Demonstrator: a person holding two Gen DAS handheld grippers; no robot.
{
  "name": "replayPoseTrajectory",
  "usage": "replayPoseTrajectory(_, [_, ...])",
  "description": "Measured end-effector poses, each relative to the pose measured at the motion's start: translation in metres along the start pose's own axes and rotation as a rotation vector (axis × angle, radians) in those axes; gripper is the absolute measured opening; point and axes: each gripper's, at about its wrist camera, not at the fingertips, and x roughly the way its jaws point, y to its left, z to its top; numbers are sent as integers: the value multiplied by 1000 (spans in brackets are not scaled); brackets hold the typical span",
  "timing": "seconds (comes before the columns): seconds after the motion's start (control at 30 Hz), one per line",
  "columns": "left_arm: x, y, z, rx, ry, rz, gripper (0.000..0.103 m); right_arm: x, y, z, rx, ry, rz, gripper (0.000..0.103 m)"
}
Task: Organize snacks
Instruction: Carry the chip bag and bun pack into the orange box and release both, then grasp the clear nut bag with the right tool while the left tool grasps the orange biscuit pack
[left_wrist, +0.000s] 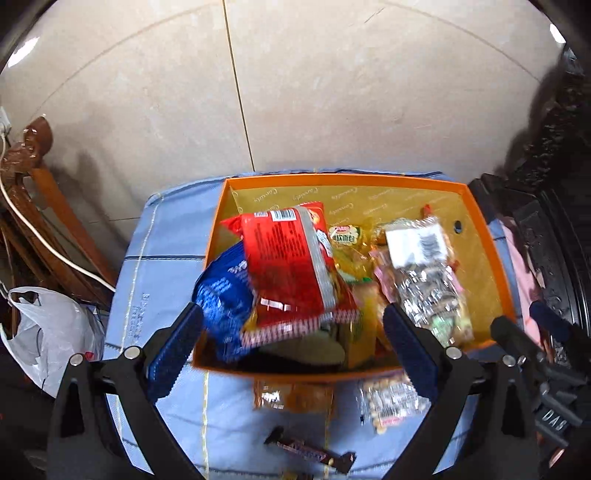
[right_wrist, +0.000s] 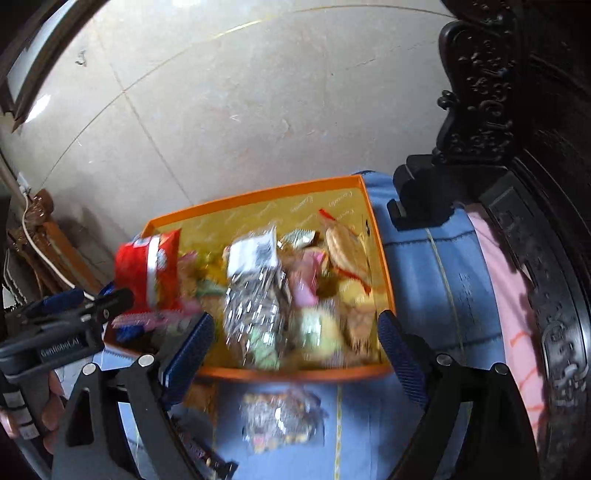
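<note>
An orange box (left_wrist: 491, 236) with a gold lining sits on a blue cloth and holds many snacks: a red packet (left_wrist: 291, 258), a blue packet (left_wrist: 225, 291), a clear bag of sunflower seeds (left_wrist: 424, 273). The box also shows in the right wrist view (right_wrist: 380, 254), with the red packet (right_wrist: 147, 266) at its left end. My left gripper (left_wrist: 291, 339) is open and empty above the box's near edge. My right gripper (right_wrist: 295, 347) is open and empty over the box. In front of the box lie a peanut bag (left_wrist: 388, 402), an amber packet (left_wrist: 291, 395) and a chocolate bar (left_wrist: 310, 450).
The blue cloth (left_wrist: 166, 240) covers a low table. A white plastic bag (left_wrist: 48, 332) and wooden furniture with a white cable (left_wrist: 44, 236) stand at the left. Dark carved furniture (right_wrist: 517, 110) and a pink cloth (right_wrist: 513, 295) are at the right. Tiled floor lies beyond.
</note>
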Motion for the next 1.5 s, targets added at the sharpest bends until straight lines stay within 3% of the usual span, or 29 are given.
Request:
replayPoseTrajectory(0.27, [-37, 10, -53, 31, -30, 3, 98, -22, -11, -70, 17, 72, -10, 96])
replayPoseTrajectory(0.53, [-6, 34, -148, 18, 148, 29, 98, -5, -36, -152, 103, 251, -12, 96])
replayPoseTrajectory(0.67, [20, 45, -189, -34, 285, 23, 98, 2, -31, -173, 91, 286, -7, 96])
replayPoseTrajectory(0.77, [32, 45, -203, -37, 333, 31, 98, 6, -21, -178, 65, 297, -6, 96])
replayPoseTrajectory(1.2, [57, 56, -167, -117, 336, 51, 98, 70, 13, -119, -80, 199, -71, 96])
replayPoseTrajectory(1.43, [79, 59, -146, -161, 345, 52, 98, 118, 29, -107, -184, 239, -81, 96])
replayPoseTrajectory(1.5, [86, 59, -146, -172, 361, 52, 98, 127, 34, -107, -239, 252, -73, 83])
